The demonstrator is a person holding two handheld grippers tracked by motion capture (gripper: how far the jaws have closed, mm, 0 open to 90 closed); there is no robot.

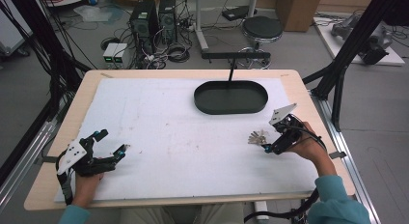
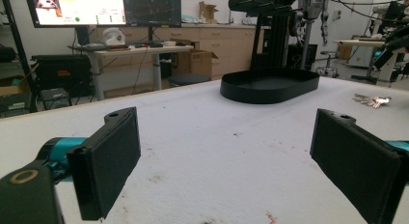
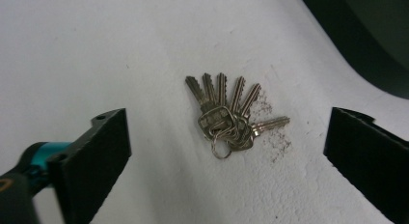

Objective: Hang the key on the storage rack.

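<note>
We hold right gripper (image 3: 226,151) over fanned bunch of silver metal keys on ring (image 3: 227,119), jaws spread wide, nothing gripped. Keys lie flat on white table cover (image 1: 169,137), near black oval tray (image 1: 231,97). Our likely step: straddle ring hub, descend until pads meet cover, close there. Left gripper (image 1: 112,143) released, idle.

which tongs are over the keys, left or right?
The right tongs: their open jaws straddle the bunch of keys on the white mat. The left tongs are open too, but at the table's opposite side over bare mat.
</note>
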